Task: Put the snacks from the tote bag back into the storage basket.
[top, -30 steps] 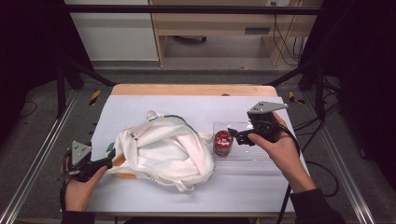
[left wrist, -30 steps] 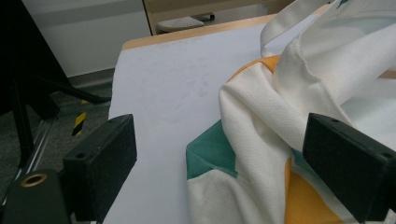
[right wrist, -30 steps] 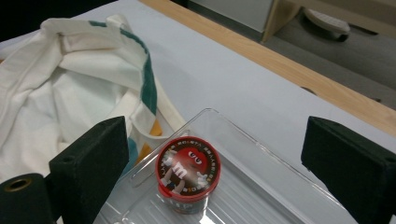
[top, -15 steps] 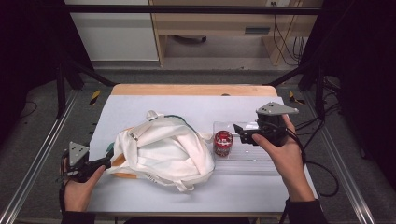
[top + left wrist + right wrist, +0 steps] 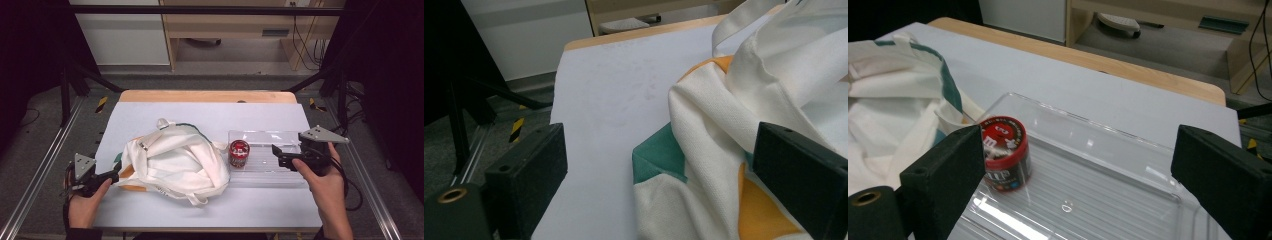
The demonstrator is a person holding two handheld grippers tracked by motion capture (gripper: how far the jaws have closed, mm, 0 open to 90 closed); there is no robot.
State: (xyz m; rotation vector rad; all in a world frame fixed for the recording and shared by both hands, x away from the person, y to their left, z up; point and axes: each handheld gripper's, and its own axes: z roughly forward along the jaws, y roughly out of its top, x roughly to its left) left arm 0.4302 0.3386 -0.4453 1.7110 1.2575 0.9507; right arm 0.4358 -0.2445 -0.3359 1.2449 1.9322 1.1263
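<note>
A white cloth bag (image 5: 175, 162) with green and orange patches lies crumpled left of centre on the table. To its right a clear plastic tray (image 5: 280, 172) holds an upright red jar (image 5: 239, 152) at its left end. My right gripper (image 5: 276, 156) hovers over the tray's right half, open, its jaws pointing at the jar and apart from it. In the right gripper view the jar (image 5: 1005, 152) stands in the tray (image 5: 1128, 150) ahead of the left jaw, with my right gripper (image 5: 1080, 150) empty. My left gripper (image 5: 114, 176) rests at the bag's left edge, open. The bag (image 5: 724, 115) lies between its wide jaws (image 5: 661, 150).
A pale sheet (image 5: 210, 117) covers the table, whose wooden far edge (image 5: 205, 96) shows beyond it. Metal frame rails (image 5: 40, 170) run along both sides. Bare sheet lies behind the bag and in front of the tray.
My right gripper has drawn back to the right and toward the person, away from the jar, which stays in the tray. The left gripper and the bag have not moved.
</note>
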